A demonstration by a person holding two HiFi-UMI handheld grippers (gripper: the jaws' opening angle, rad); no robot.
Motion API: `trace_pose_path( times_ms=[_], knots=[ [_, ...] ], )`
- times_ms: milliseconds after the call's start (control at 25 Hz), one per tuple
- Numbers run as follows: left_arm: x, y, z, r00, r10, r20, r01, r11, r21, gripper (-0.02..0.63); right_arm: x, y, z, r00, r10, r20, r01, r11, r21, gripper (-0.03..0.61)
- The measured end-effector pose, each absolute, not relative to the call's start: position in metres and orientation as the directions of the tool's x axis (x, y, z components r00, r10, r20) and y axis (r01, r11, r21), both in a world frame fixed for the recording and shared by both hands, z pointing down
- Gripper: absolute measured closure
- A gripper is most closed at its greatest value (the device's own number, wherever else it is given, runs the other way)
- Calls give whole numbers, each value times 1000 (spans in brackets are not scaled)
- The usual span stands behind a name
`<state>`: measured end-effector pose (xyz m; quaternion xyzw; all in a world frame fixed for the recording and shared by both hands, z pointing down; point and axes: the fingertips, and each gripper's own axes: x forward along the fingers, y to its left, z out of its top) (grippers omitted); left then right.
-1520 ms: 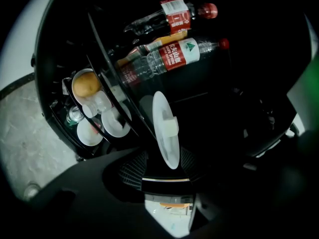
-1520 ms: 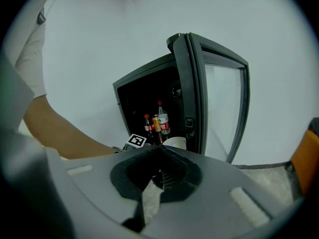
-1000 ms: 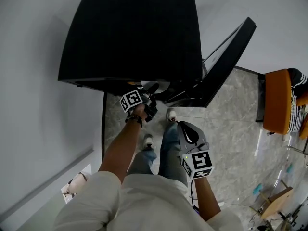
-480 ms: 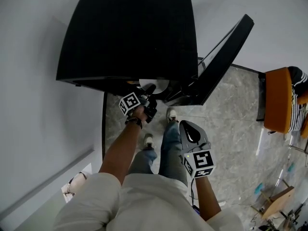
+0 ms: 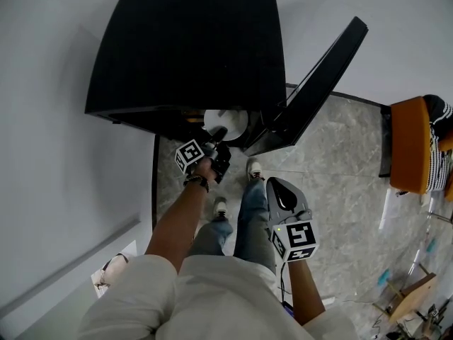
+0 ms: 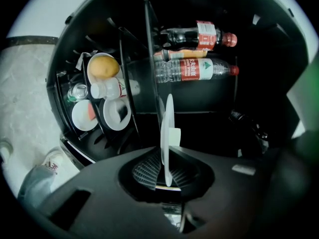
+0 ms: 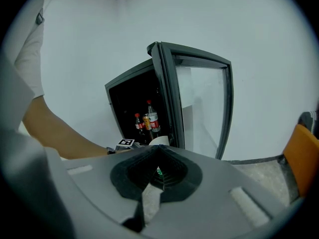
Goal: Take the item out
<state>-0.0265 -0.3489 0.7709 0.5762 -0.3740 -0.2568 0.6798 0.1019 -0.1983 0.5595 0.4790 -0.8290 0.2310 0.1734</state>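
A black mini fridge stands on the floor with its glass door swung open. A white plate shows at the fridge's mouth, just under its top edge. My left gripper reaches it from below. In the left gripper view the plate stands edge-on between the jaws, which are closing, and the ribbed pads press on it. My right gripper hangs by the person's right leg, away from the fridge; it is shut with nothing in it.
Inside the fridge lie bottles, a bowl with a yellow fruit and white cups. The person's shoes stand just before the fridge. A white wall runs on the left; an orange chair is at the right.
The left gripper's jaws have closed on the white plate, and the plate now shows more at the fridge's mouth. The right gripper has barely moved.
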Motion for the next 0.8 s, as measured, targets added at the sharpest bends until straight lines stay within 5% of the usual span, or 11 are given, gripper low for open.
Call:
trace_pose_path(
  times_ms=[800],
  knots=[
    [-42, -308, 706, 588, -805, 83, 53, 141, 989, 591, 99, -185, 540, -460, -752, 473, -887, 417, -199, 572]
  ],
)
